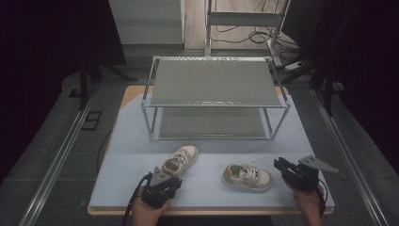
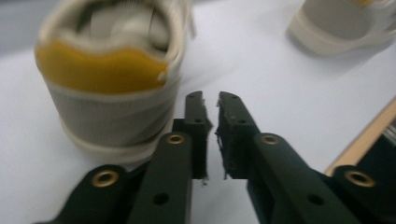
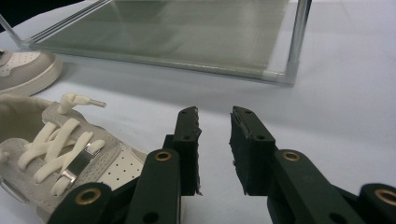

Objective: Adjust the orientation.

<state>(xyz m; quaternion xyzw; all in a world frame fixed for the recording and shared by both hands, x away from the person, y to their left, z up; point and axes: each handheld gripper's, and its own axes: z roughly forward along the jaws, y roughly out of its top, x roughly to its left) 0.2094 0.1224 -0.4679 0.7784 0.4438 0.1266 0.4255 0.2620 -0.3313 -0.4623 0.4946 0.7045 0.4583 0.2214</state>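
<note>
Two small sneakers lie on the pale, matte surface in front of a two-tier shelf rack. The rack has a thin, shiny metal frame with slim upright posts and flat grey-green panels as its upper and lower shelves; both shelves look bare. The left sneaker lies nearer the rack, its toe pointing away and to the right. Seen close in the left gripper view, it has a cream, ribbed fabric heel, a mustard-yellow curved patch at the collar and a thick off-white rubber sole. The right sneaker lies on the surface to the right, well apart from the first, with its toe toward the right edge. The right gripper view shows its soft grey suede-like upper, a perforated white toe panel, chunky cream laces and small metal eyelet bars. The left tool sits just behind and beside the heel of the left sneaker, its black rough-edged jaws a narrow slit apart with nothing between them and not touching the shoe. The right tool rests low over the surface just right of the right sneaker, its jaws standing a modest gap apart, empty, pointing toward the rack's lower shelf.
</note>
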